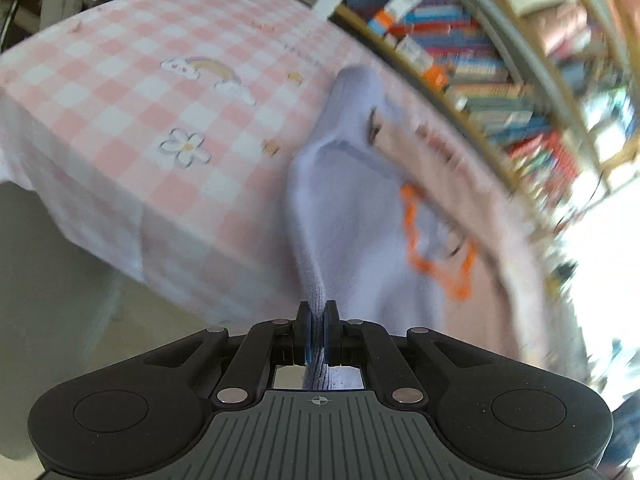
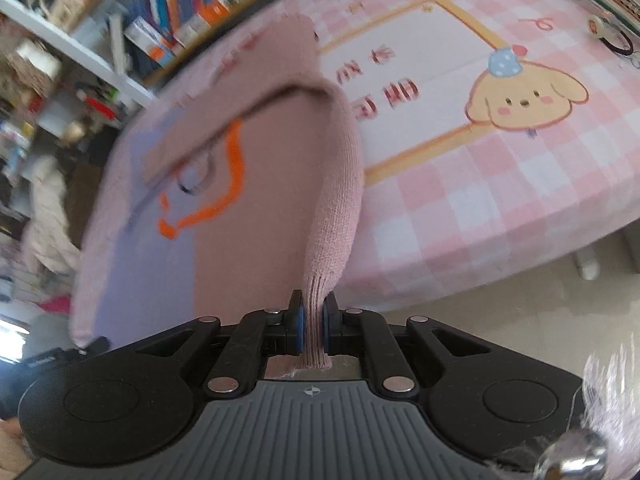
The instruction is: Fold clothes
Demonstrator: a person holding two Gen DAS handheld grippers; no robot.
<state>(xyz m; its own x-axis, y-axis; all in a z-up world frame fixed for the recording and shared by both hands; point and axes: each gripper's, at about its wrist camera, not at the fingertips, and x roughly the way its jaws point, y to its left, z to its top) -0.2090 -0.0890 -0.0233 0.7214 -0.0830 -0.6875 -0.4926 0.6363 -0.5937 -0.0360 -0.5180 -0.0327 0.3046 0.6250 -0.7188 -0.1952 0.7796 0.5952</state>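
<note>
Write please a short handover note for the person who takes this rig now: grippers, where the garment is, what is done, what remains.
Left gripper: shut on the lilac hem of the sweater.
Right gripper: shut on the pink hem of the same sweater.
Sweater: stretched between both grippers, partly over the checked tablecloth, one sleeve lying across its front.
Done: garment gripped at two points.
Left: lay it flat, then fold; no finished fold shows yet.

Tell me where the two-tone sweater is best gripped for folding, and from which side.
By the ribbed edge, one corner per gripper, approached from the near table side. The left gripper already pinches the lilac rib of the sweater; the right gripper pinches the pink rib.
</note>
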